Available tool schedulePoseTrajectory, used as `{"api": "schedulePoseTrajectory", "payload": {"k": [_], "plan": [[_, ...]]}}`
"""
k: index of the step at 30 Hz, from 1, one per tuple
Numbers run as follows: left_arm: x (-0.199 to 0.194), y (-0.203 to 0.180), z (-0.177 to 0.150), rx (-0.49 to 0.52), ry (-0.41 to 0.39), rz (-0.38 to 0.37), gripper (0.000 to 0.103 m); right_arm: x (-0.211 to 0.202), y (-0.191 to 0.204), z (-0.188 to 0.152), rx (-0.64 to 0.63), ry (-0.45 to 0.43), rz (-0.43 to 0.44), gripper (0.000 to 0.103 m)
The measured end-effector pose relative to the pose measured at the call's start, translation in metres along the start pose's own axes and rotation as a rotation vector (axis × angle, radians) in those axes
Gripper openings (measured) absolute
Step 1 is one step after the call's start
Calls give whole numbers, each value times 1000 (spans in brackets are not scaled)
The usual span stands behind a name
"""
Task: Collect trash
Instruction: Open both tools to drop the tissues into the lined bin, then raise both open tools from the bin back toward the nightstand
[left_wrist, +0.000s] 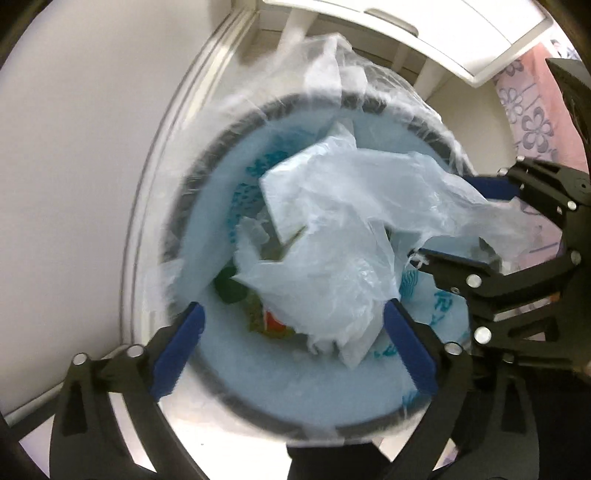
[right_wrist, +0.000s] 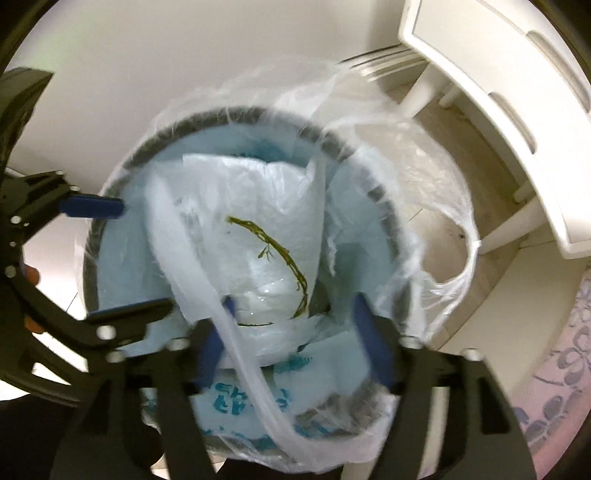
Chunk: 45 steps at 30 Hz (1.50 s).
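A round grey bin (left_wrist: 192, 184) lined with a pale blue printed bag (left_wrist: 218, 206) stands below both grippers. Inside lie crumpled clear plastic bags (left_wrist: 332, 229) and coloured scraps (left_wrist: 273, 321). My left gripper (left_wrist: 291, 343) is open over the bin's near rim. My right gripper (right_wrist: 291, 339) is open over the bin (right_wrist: 166, 133), with a strip of clear plastic (right_wrist: 207, 273) draped past its left finger. It also shows in the left wrist view (left_wrist: 476, 218), open around the plastic. A green twig (right_wrist: 280, 254) lies on the bags (right_wrist: 258, 206).
A white wall (left_wrist: 74, 147) is behind the bin. A white stool or table (right_wrist: 498, 110) stands at the right on a tiled floor (right_wrist: 443, 236). A pink flowered cloth (left_wrist: 528, 122) hangs at the far right. A loose clear liner (right_wrist: 417, 173) spills over the bin's right rim.
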<state>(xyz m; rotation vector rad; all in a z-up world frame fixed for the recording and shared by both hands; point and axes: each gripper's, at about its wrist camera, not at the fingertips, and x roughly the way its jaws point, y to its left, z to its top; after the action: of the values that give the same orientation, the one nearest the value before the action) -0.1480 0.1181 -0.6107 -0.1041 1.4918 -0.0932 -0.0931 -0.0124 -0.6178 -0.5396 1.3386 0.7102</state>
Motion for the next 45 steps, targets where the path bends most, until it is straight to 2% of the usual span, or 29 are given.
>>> {"api": "schedulePoseTrajectory", "payload": {"k": [2,5,12,19,30,36,45], "plan": [[-10,2,-2,6,-3,4,96,-8,3,0,-6,-8,-15,83],[-24,1,-10,-5,-2,13,96,-29,9,5,-3,-17,-29,90],[-62,5,-12,-18,-14,23,96,-54,12,13,18,-32,-57,90],[-111,-8,-2,7,-36,29,96,-108,17,13,69,-49,-87,90],[-216,-28,23,79,-97,33,96,-218,13,25,159,-110,-111,90],[-265,-38,44,140,-147,38,96,-270,5,31,228,-160,-134,90],[-309,-69,96,231,-219,31,96,-316,-28,43,313,-232,-221,90]]}}
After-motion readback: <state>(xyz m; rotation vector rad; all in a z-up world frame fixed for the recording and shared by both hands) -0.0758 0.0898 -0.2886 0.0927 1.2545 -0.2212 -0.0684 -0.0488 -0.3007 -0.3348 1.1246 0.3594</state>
